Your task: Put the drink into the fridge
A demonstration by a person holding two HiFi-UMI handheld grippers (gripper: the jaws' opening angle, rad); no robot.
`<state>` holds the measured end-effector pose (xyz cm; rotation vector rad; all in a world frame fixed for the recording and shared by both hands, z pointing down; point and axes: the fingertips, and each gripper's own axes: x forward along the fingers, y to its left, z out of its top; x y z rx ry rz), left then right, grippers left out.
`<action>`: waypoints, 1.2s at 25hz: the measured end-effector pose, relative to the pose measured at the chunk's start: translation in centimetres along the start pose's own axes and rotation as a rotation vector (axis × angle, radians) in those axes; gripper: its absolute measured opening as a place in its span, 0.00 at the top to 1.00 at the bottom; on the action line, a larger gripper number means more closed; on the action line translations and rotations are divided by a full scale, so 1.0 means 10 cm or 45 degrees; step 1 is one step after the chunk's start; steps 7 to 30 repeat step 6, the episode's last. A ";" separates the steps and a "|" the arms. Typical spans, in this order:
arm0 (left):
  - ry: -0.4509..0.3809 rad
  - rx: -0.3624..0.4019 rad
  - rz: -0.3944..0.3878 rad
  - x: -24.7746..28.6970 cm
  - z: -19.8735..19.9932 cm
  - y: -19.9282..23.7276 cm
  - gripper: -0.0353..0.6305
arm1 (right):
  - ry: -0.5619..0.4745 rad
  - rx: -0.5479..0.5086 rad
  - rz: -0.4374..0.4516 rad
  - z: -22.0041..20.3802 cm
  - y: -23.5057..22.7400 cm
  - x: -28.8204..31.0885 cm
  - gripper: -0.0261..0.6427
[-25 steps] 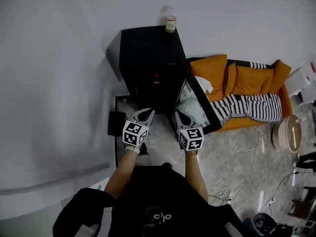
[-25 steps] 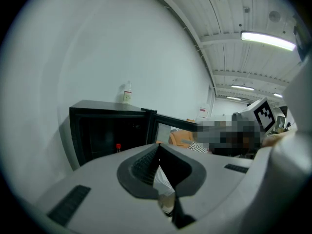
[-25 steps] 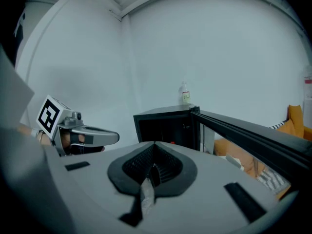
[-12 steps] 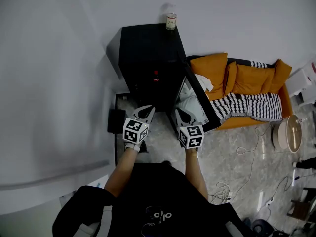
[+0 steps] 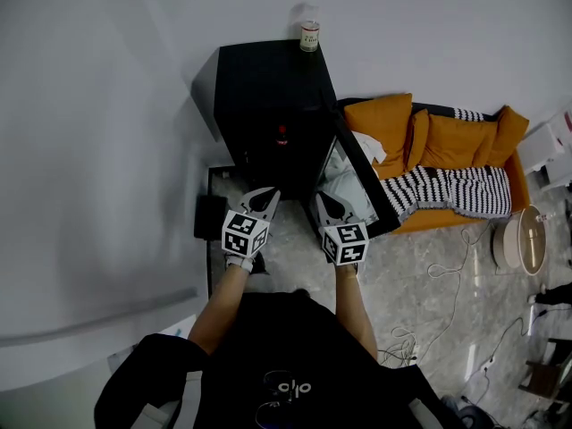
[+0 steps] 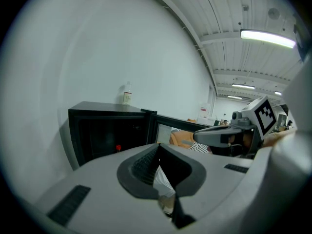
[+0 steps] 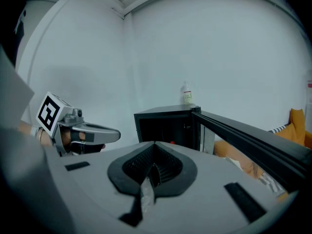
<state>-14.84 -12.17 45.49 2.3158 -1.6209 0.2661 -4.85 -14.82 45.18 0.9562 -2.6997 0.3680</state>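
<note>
A black mini fridge (image 5: 268, 88) stands against the white wall with its door (image 5: 362, 181) swung open to the right. A small clear bottle with a white label (image 5: 309, 36) stands on top of the fridge at its back edge. Inside the dark cabinet a red cap (image 5: 282, 138) shows. My left gripper (image 5: 264, 197) and right gripper (image 5: 323, 202) hover side by side in front of the opening, both shut and empty. The left gripper view shows the bottle (image 6: 126, 92) and the red cap (image 6: 118, 148). The right gripper view shows the bottle (image 7: 186, 93) above the open door (image 7: 243, 135).
An orange sofa (image 5: 429, 141) with a striped black-and-white blanket (image 5: 451, 195) sits right of the fridge door. A round white stool (image 5: 523, 238) and loose cables (image 5: 447, 271) lie on the marble floor at the right. A small black box (image 5: 210, 220) sits left of the fridge base.
Both grippers have edged slightly forward toward the fridge opening. Nothing was taken hold of or let go.
</note>
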 end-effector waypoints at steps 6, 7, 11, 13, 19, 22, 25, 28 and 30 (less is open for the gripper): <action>0.009 0.000 0.005 0.03 0.01 0.02 0.94 | 0.007 0.002 -0.002 0.02 -0.05 0.01 0.95; 0.009 0.000 0.005 0.03 0.01 0.02 0.94 | 0.007 0.002 -0.002 0.02 -0.05 0.01 0.95; 0.009 0.000 0.005 0.03 0.01 0.02 0.94 | 0.007 0.002 -0.002 0.02 -0.05 0.01 0.95; 0.009 0.000 0.005 0.03 0.01 0.02 0.94 | 0.007 0.002 -0.002 0.02 -0.05 0.01 0.95; 0.009 0.000 0.005 0.03 0.01 0.02 0.94 | 0.007 0.002 -0.002 0.02 -0.05 0.01 0.95; 0.009 0.000 0.005 0.03 0.01 0.02 0.94 | 0.007 0.002 -0.002 0.02 -0.05 0.01 0.95; 0.009 0.000 0.005 0.03 0.01 0.02 0.94 | 0.007 0.002 -0.002 0.02 -0.05 0.01 0.95; 0.009 0.000 0.005 0.03 0.01 0.02 0.94 | 0.007 0.002 -0.002 0.02 -0.05 0.01 0.95; 0.009 0.000 0.005 0.03 0.01 0.02 0.94 | 0.007 0.002 -0.002 0.02 -0.05 0.01 0.95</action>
